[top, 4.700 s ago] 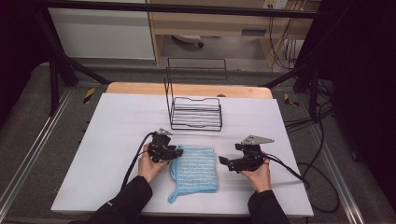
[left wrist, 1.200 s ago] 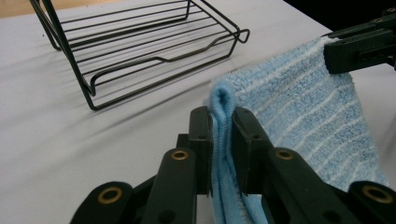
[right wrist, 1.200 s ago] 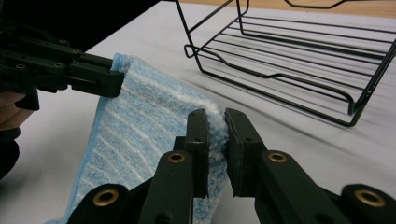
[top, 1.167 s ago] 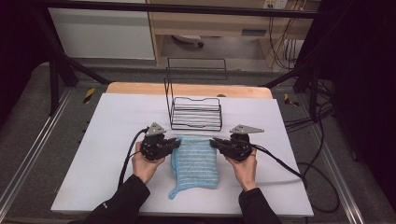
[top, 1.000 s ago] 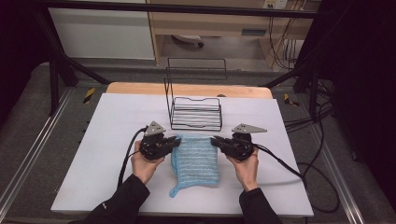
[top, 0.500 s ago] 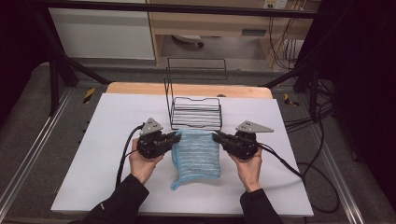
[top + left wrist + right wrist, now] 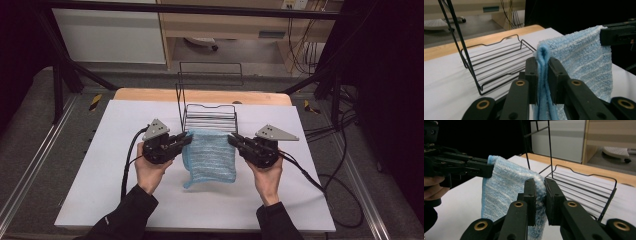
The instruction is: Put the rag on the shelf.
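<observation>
A light blue striped towel point(image 7: 210, 155) hangs folded between my two grippers, lifted off the white table with its lower edge near the surface. My left gripper point(image 7: 186, 139) is shut on the towel's left top corner point(image 7: 543, 67). My right gripper point(image 7: 233, 140) is shut on its right top corner point(image 7: 539, 185). In the left gripper view the other gripper's jaws point(image 7: 617, 35) pinch the far corner. In the right gripper view the other gripper point(image 7: 469, 168) holds the far corner of the towel point(image 7: 506, 187). The towel's top edge is stretched level between them.
A black wire rack point(image 7: 209, 112) with a tall wire back stands just behind the towel, also seen as the rack point(image 7: 496, 67) and the rack point(image 7: 584, 187). The white table sheet point(image 7: 100, 165) lies over a wooden top point(image 7: 150, 95). Cables point(image 7: 320, 185) trail at right.
Both grippers have risen with the towel. It lay flat on the table earlier and now hangs between them, closer to the wire rack.
</observation>
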{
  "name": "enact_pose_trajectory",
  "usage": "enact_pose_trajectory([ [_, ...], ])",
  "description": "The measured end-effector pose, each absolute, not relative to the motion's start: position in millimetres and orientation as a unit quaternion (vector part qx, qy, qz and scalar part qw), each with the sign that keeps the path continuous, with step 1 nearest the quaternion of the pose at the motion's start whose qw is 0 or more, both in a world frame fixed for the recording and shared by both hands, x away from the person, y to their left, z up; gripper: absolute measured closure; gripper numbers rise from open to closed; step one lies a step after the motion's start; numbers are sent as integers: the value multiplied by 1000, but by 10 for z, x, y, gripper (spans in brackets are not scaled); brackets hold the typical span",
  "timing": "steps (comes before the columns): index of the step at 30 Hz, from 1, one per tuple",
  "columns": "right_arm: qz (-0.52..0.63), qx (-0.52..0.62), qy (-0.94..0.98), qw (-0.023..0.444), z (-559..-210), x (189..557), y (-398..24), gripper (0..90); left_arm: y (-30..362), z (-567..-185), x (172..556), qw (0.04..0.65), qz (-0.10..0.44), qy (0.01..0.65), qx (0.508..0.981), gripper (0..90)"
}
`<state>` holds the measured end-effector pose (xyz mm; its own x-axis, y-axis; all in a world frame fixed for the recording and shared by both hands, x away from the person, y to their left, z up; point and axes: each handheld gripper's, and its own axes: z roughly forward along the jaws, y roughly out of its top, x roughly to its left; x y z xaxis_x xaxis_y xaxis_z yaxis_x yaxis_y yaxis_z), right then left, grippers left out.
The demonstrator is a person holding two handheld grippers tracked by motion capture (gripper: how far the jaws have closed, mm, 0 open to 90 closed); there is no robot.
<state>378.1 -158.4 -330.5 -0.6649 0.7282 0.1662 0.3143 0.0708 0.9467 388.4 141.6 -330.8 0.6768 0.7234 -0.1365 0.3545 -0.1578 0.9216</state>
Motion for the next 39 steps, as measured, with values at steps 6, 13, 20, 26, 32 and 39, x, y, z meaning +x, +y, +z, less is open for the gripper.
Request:
enact_pose_trajectory([
  [6, 591, 366, 693, 191, -3219, 3777, -1580, 810, 1425, -3203, 3899, 548, 180, 358, 734, 786],
  [13, 603, 360, 680, 209, -3075, 3773, -1581, 812, 1415, -3059, 3928, 565, 192, 352, 721, 786],
  [20, 613, 355, 668, 229, -2942, 3778, -1587, 813, 1393, -2881, 3962, 580, 202, 346, 709, 786],
  [26, 623, 346, 657, 245, -2785, 3785, -1571, 813, 1397, -2755, 3981, 594, 209, 343, 697, 786],
  [32, 627, 340, 652, 256, -2690, 3805, -1542, 813, 1418, -2659, 4005, 603, 218, 340, 687, 786],
  [39, 637, 335, 642, 263, -2561, 3854, -1519, 814, 1428, -2542, 4033, 614, 225, 339, 677, 787],
])
